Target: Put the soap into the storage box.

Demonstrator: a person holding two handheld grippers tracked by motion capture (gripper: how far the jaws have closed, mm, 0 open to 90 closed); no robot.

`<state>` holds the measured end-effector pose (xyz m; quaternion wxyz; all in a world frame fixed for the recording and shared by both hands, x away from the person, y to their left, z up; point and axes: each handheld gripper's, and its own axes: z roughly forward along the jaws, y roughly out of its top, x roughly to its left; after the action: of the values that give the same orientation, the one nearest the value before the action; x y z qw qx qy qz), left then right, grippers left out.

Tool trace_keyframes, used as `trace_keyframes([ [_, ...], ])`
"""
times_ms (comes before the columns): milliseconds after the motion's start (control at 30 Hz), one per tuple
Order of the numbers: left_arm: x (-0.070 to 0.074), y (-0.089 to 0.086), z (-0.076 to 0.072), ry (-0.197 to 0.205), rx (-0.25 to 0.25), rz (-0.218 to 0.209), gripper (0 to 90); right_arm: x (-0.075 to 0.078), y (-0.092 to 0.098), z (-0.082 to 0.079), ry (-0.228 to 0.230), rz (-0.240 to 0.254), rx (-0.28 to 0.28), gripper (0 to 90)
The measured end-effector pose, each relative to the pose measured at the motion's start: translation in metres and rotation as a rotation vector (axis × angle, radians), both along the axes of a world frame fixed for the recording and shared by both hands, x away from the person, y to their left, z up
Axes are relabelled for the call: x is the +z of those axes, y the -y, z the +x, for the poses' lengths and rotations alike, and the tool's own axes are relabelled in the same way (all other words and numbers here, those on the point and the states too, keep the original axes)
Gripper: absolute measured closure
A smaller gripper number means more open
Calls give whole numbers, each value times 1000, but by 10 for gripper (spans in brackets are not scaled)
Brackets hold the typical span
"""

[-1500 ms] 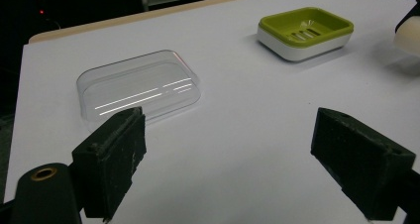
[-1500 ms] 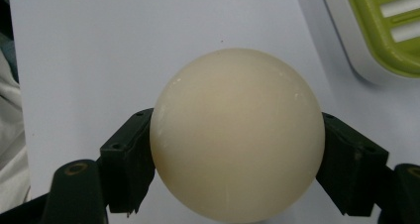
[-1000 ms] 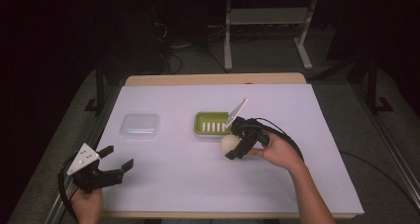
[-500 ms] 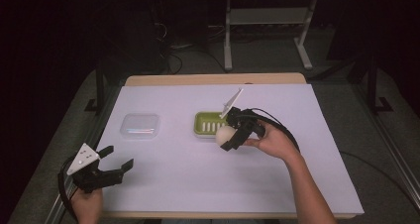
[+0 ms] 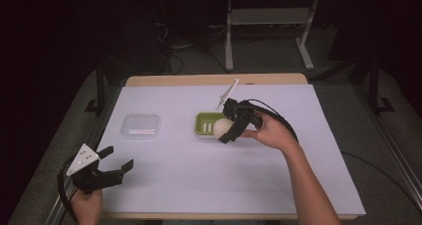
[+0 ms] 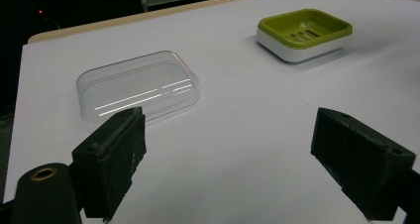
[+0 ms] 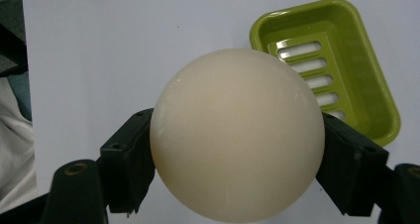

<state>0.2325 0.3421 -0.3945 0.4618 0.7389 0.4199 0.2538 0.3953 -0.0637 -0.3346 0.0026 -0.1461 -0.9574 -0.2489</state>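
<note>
My right gripper point(image 5: 227, 129) is shut on a round cream soap bar point(image 5: 222, 127) and holds it just above the near edge of the green soap dish point(image 5: 203, 123). In the right gripper view the soap bar point(image 7: 236, 135) sits between both jaws, with the slotted green dish point(image 7: 331, 60) behind it to the right. My left gripper point(image 5: 119, 163) rests open at the table's front left corner, with nothing between its jaws. In the left gripper view a clear plastic lid point(image 6: 136, 87) lies ahead and the green dish point(image 6: 304, 33) stands farther off, empty.
The clear lid point(image 5: 141, 126) lies left of the dish on the white sheet point(image 5: 209, 175) that covers the table. The wooden back edge of the table point(image 5: 214, 79) shows behind the sheet. Dark floor and a metal frame point(image 5: 268, 21) lie beyond the table.
My right gripper has carried the soap bar up and to the left, from beside the dish to just over its near edge. The left gripper has stayed put.
</note>
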Motion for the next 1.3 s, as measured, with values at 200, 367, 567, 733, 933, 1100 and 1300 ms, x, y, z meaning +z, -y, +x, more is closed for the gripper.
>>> trace_keyframes([
  [200,0,0,0,-1,-1,0,132,11,-3,7,7,3,-3,236],
  [367,0,0,0,-2,-2,0,133,14,-6,12,12,5,-3,236],
  [567,0,0,0,-2,-3,4,132,9,-9,20,2,4,-15,236],
  [733,0,0,0,-3,-3,3,132,4,-10,25,-4,-6,-20,236],
  [933,0,-1,0,-6,1,1,132,-2,-13,31,-4,-17,-40,236],
  [1100,-1,-1,0,-5,1,2,132,-9,-18,37,-10,-23,-43,236],
  [1300,0,-3,0,-3,-1,6,132,-16,-25,44,-16,-25,-50,236],
])
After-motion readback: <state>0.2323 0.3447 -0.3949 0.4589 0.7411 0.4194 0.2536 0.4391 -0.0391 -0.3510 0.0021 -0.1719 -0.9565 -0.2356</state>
